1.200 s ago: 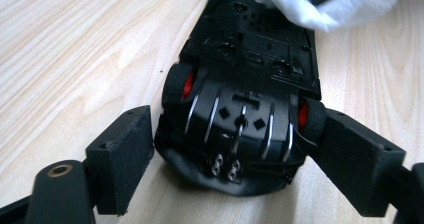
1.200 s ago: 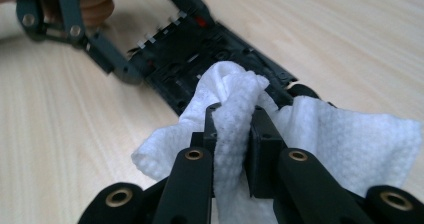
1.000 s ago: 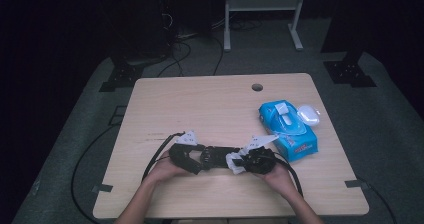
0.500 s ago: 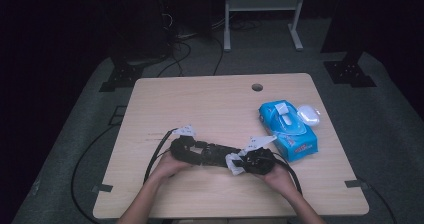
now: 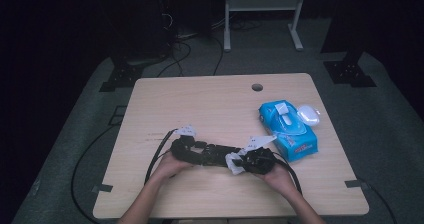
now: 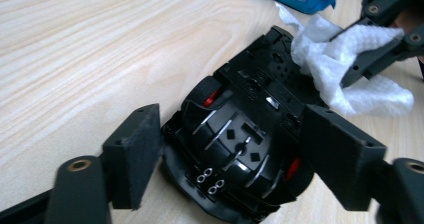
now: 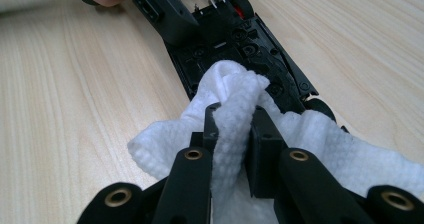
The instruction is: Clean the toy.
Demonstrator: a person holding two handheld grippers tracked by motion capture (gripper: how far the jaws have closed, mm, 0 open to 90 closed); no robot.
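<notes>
While the right gripper (image 7: 232,129) keeps its fingers clamped on a white wet wipe (image 7: 240,104), the wipe presses against the black underside of a toy car (image 6: 240,139) lying upside down on the wooden tabletop (image 5: 210,104). At the car's other end, the left gripper (image 6: 230,154) straddles the body, its fingers having just been opening, with the car between them and a slight gap on the left side. A blue wipes pack (image 5: 288,129) lies near the right gripper.
</notes>
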